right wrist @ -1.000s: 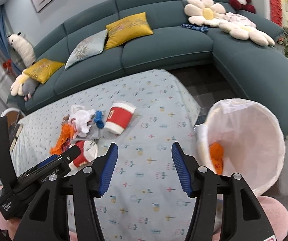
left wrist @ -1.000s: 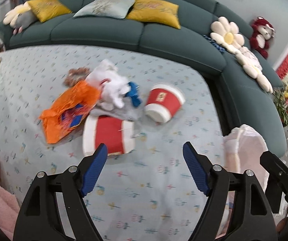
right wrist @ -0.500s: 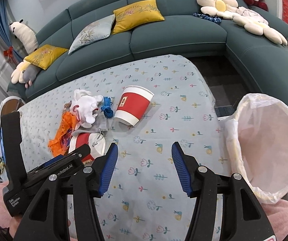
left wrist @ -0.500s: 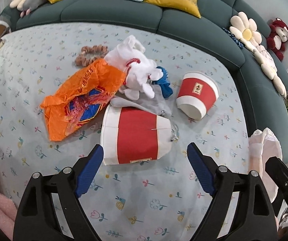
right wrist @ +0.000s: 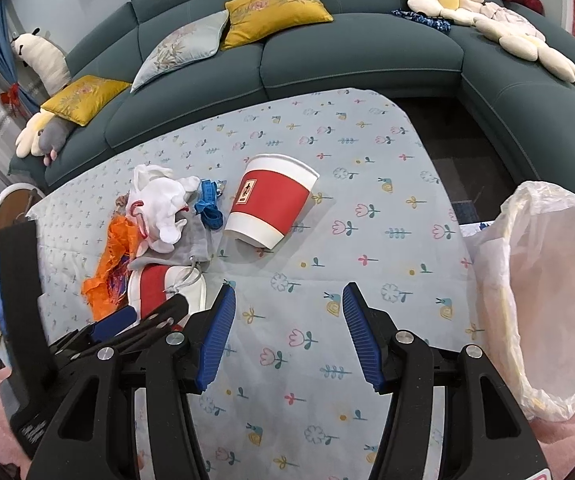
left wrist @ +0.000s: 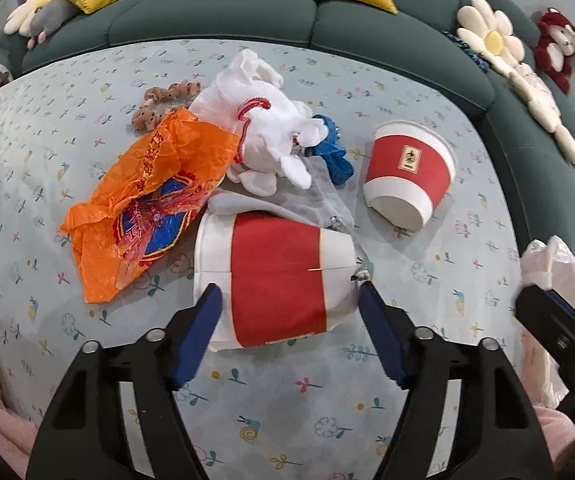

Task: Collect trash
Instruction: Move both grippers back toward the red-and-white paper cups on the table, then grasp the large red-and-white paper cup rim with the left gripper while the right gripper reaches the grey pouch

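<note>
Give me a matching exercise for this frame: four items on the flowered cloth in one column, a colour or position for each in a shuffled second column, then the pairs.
Items
1. near paper cup
2. far paper cup
3. plastic wrapper
4. lined bin

Descriptions
A. orange, crumpled, at the left of the pile
B. lying on its side between the left tool's fingers
C. white liner, at the right edge of the cloth
D. tipped over alone, to the right of the pile

Pairs: 1-B, 2-D, 3-A, 4-C
</note>
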`<state>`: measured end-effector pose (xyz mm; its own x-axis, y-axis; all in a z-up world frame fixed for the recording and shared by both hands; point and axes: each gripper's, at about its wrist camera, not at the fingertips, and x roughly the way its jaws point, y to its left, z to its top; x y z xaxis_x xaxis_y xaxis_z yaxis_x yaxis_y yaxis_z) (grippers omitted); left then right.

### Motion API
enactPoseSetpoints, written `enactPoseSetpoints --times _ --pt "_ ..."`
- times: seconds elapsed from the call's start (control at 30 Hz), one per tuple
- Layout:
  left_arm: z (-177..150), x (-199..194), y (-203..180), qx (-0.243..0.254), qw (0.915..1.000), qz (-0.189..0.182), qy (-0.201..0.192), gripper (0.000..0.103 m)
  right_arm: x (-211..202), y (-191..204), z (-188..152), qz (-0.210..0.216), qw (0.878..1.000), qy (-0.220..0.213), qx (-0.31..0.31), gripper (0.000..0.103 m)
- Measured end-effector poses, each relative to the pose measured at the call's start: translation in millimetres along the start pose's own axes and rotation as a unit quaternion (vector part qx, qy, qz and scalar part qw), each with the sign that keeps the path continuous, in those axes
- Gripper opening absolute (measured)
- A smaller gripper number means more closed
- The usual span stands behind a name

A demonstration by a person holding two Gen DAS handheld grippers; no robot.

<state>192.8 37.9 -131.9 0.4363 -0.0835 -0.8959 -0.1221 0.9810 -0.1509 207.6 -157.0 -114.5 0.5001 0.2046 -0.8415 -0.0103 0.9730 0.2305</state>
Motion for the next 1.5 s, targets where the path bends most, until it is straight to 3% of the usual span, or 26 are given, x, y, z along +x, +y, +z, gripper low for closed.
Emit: enactPoseSetpoints --times 0.13,0.23,0.47,0.6,0.67,0.7,0.8,1.2,1.27,1.33,1.5 --pt "1 -9 2 0.009 0.9998 -0.015 -0.006 0.036 10 7 2 0.003 1.000 0.005 -0.005 0.055" --pt "-1 -14 6 0.010 0.9993 -0.036 -0.005 0.025 16 15 3 0.011 1.000 0.010 -0.008 0.055" --pt "-9 -22 25 -0.006 0.9983 -0.057 -0.009 0.024 24 35 -1 0.026 0.999 0.021 -0.023 0.054" --pt "-9 -30 31 -0.006 0.9977 -0.065 -0.020 0.015 27 43 -4 0.035 0.999 0.027 -0.028 0.049" --pt "-9 -34 32 -0.006 0.9971 -0.073 -0.022 0.001 29 46 -6 0.040 0.998 0.033 -0.031 0.042" --pt "-9 -36 33 -0.008 0.9970 -0.074 -0.022 0.000 30 49 -7 0.042 0.998 0.037 -0.034 0.039" --pt "-10 -42 38 -0.015 0.9964 -0.078 -0.028 0.000 35 56 -10 0.045 0.997 0.043 -0.040 0.034" --pt "-12 -54 69 -0.043 0.9959 -0.064 -0.046 0.001 64 72 -8 0.050 0.996 0.063 -0.044 0.034" --pt "-13 -51 74 -0.045 0.9961 -0.065 -0.040 0.011 72 75 -6 0.046 0.996 0.065 -0.046 0.034" --pt "-14 -50 77 -0.048 0.9961 -0.062 -0.041 0.033 81 77 -5 0.042 0.996 0.071 -0.046 0.034" --pt "-16 -47 76 -0.044 0.9961 -0.066 -0.041 0.046 105 77 -6 0.036 0.994 0.093 -0.042 0.034"
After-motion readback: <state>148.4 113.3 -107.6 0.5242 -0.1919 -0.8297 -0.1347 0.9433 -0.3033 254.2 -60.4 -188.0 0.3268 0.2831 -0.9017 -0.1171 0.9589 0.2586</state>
